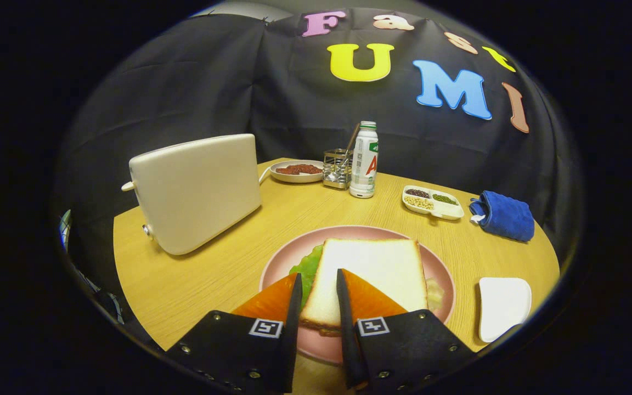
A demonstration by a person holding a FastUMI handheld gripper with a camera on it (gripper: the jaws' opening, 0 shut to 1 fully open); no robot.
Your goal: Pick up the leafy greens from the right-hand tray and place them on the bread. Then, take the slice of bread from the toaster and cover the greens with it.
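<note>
A white slice of bread (376, 269) lies flat on the pink plate (275, 266), just ahead of and partly under my fingers. Leafy greens (308, 263) stick out from beneath its left edge. The crust of a lower slice (327, 329) shows under its near edge. My gripper (318, 272) hovers over the near left corner of the top slice. Its fingers stand a small gap apart, and nothing is pinched between them. The cream toaster (198, 192) stands to the left, beyond the plate. I cannot see its slot.
An empty white tray (504, 307) sits right of the plate, and a folded blue cloth (502, 216) lies beyond it. Farther back stand a divided dish of beans (432, 202), a bottle (364, 162), a metal holder (338, 167) and a small plate of red food (297, 170).
</note>
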